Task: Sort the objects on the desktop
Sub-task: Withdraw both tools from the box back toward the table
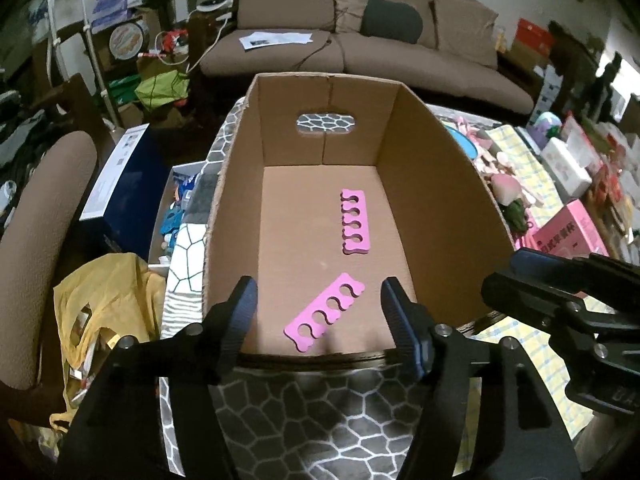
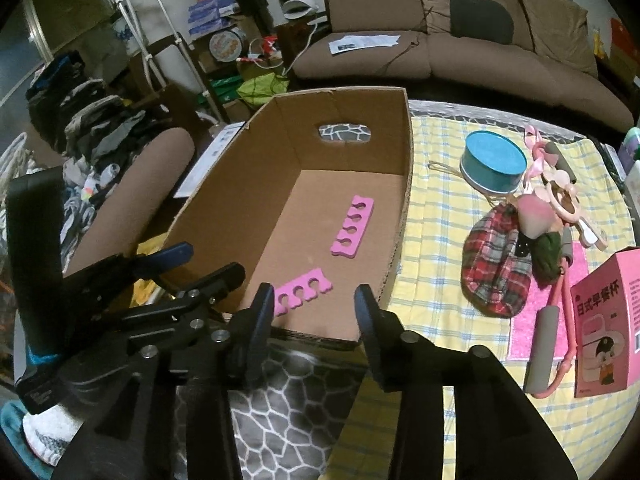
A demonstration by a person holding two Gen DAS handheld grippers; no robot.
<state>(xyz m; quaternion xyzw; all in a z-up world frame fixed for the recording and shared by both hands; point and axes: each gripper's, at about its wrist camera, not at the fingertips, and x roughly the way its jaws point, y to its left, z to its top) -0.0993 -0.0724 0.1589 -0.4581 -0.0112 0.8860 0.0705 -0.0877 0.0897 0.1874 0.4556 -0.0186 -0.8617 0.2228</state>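
Observation:
An open cardboard box (image 1: 236,184) stands on the table; it also shows in the right wrist view (image 2: 240,184). Two pink foam toe separators lie on its floor: one near the front (image 1: 324,312) (image 2: 302,290), one farther back (image 1: 354,222) (image 2: 352,226). My left gripper (image 1: 318,298) is open and empty, hovering at the box's near edge above the front separator. My right gripper (image 2: 314,306) is open and empty, at the box's near right corner. Each gripper shows in the other's view, the right one (image 1: 560,308) and the left one (image 2: 160,288).
On the yellow checked cloth (image 2: 436,208) right of the box lie a teal round tin (image 2: 492,166), a plaid pouch (image 2: 496,260), a pink box (image 2: 604,324), a pink-and-grey handled tool (image 2: 548,344) and pink trinkets (image 2: 556,184). A brown sofa (image 1: 360,48) stands behind; clutter and a chair (image 1: 36,240) are left.

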